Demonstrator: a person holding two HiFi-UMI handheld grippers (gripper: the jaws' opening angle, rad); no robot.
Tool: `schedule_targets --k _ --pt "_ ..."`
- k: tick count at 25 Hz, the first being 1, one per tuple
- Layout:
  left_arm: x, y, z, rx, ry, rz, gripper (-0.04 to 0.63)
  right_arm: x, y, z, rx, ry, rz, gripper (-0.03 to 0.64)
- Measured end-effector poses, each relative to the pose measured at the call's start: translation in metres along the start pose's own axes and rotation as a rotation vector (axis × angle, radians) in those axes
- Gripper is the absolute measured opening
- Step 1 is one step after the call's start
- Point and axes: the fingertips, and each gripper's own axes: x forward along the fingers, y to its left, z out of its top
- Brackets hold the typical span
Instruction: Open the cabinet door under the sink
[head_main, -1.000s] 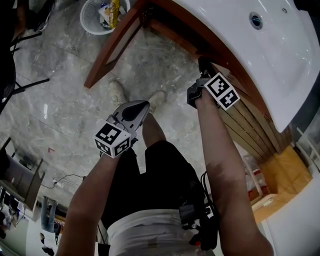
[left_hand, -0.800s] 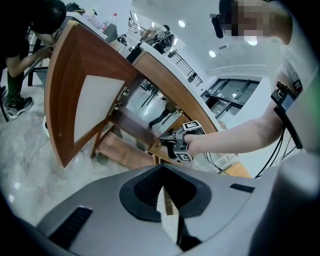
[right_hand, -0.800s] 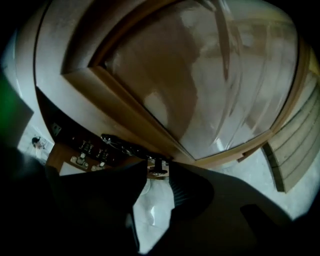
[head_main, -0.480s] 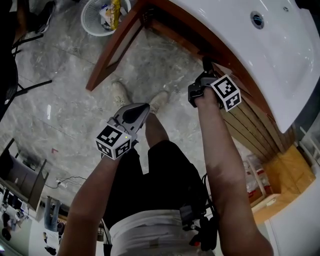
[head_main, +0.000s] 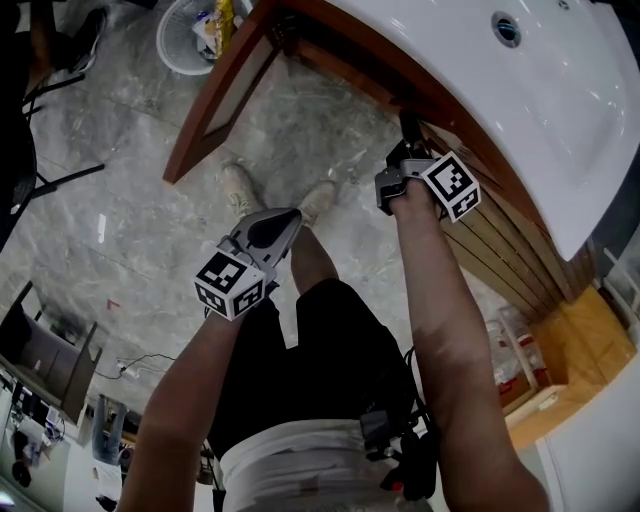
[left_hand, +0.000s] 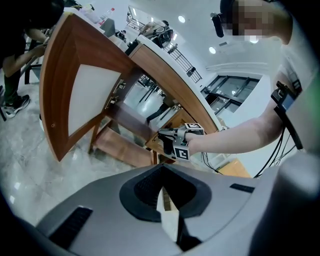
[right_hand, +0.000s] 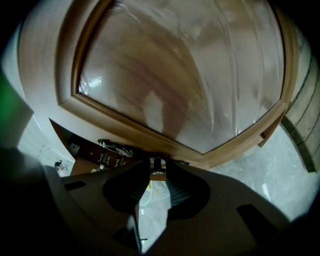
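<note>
The white sink sits on a wooden cabinet. The cabinet's left door stands swung wide open. My right gripper reaches under the sink's rim to the right door, whose panel fills the right gripper view. Its jaws have just been closing, with the door's lower edge and a small fitting between the tips, and they seem to pinch it. My left gripper hangs shut and empty over the floor, apart from the cabinet.
A white waste basket with rubbish stands beyond the open door. The person's shoes stand on the marble floor before the cabinet. A slatted wooden panel runs to the right, with a cardboard box past it.
The right gripper has rolled a little at the door's edge, and its marker cube has turned. The left gripper has barely shifted. The left door stays open.
</note>
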Motion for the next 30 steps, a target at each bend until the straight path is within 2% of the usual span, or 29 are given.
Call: schedule_targets --k 10,23,30 --pt "0.007 -0.011 -0.002 0.009 0.012 -0.014 0.011 -0.009 -0.001 -0.013 -0.045 0.064 0.087 0.104" --pt "0.022 -0.01 0.005 0.048 0.01 0.003 0.011 -0.007 -0.013 -0.021 -0.066 0.11 0.113 0.104" --pt "0.018 -0.02 -0.002 0.033 0.02 -0.003 0.011 -0.015 -0.006 -0.029 -0.076 0.122 0.135 0.103"
